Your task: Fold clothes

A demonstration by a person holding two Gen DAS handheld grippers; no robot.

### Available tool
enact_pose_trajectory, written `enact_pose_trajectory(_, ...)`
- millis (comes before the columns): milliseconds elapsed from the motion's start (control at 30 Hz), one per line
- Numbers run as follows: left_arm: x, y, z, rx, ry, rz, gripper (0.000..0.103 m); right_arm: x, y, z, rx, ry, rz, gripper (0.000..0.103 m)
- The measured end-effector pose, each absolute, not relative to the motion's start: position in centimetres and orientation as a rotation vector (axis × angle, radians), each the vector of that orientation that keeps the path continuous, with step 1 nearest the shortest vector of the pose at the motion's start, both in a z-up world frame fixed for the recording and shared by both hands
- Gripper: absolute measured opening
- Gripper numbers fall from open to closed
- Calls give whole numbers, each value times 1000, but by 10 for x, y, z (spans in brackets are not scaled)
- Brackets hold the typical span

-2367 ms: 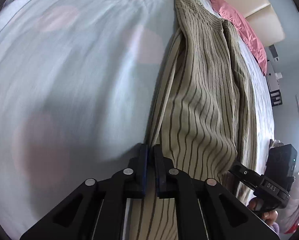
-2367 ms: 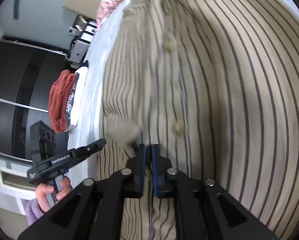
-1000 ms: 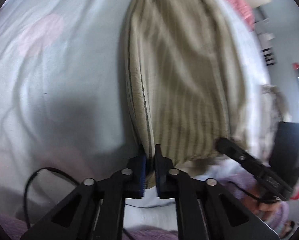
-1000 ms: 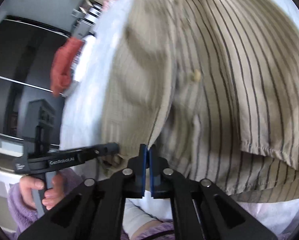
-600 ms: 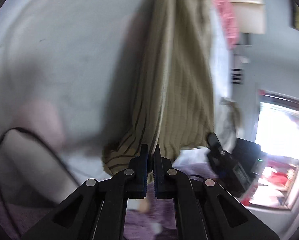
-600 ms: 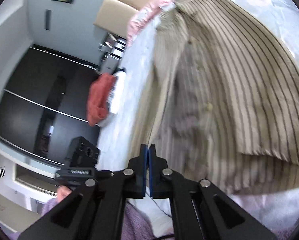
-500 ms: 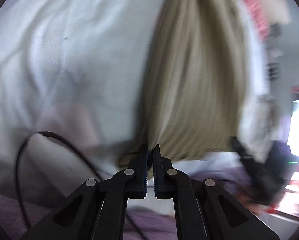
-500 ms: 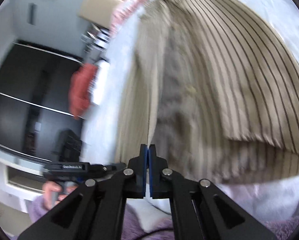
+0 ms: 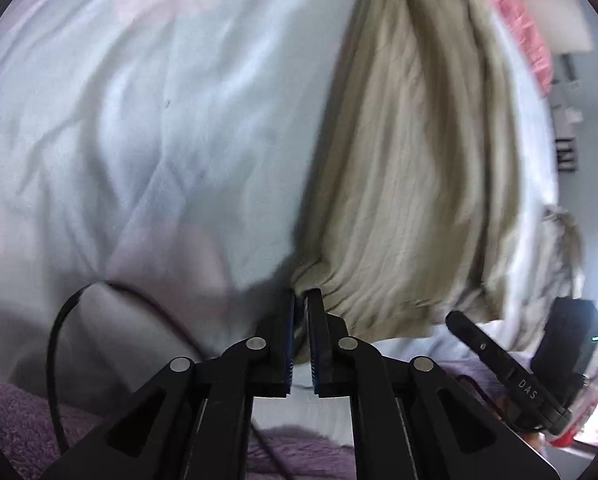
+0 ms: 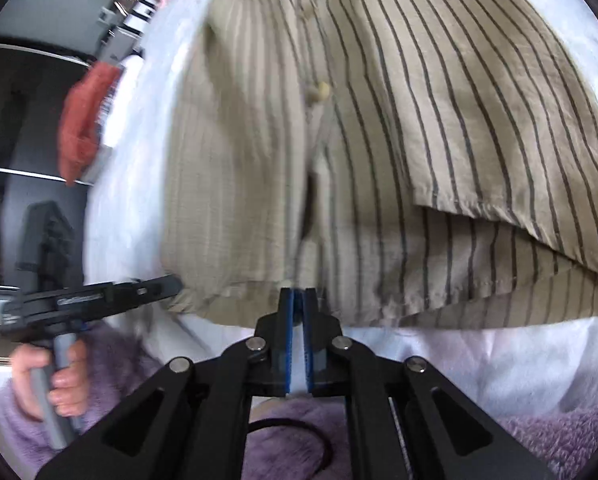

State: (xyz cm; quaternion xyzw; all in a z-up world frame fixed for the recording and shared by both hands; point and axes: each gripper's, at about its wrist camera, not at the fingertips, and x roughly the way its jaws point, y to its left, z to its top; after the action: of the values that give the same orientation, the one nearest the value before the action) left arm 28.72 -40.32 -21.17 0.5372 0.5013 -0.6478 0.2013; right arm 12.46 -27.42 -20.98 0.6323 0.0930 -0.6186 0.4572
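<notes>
Since each claw, left [image 9: 300, 300] and right [image 10: 297, 298], pinches only a sliver of the striped shirt's [image 10: 399, 128] hem at the bed's [image 9: 159, 120] near edge, a tug could slip it free.

Beige shirt [image 10: 399, 120] with dark stripes and buttons, lengthwise on pale bedsheet [image 9: 159, 140], sleeve folded across front, hem nearest, slightly raised.

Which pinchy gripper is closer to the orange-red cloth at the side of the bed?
Left. In the right wrist view, the left gripper sits on the bed edge where the orange-red cloth lies. The right gripper holds the striped shirt's hem nearer its middle, farther away.
</notes>
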Motion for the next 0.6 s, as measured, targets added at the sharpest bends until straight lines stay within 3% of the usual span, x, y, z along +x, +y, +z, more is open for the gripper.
enact_pose_trajectory(67,288,-404,-198,1401,1423,-1883,26,116,-266,-200,1532,215,-1579,11)
enact_pose_trajectory(100,289,-406,-192,1345,1410,-1909,29,111,-262,-196,1518,207,-1606,18)
enact_pose_trajectory(233,290,-410,-172,1138,1400,-2009,30,101,-262,-184,1459,247,-1685,27)
enact_pose_trajectory(400,279,-427,-175,1199,1329,-1963,40,105,-296,-188,1382,465,-1703,37)
enact_pose_trajectory(533,262,-439,-174,1265,1240,-1933,40,111,-311,-207,1416,603,-1712,36)
enact_pose_trajectory(567,255,-440,-175,1282,1205,-1937,39,107,-311,-210,1433,595,-1717,28)
enact_pose_trajectory(600,268,-438,-178,1304,1174,-1932,38,102,-310,-212,1451,572,-1720,15)
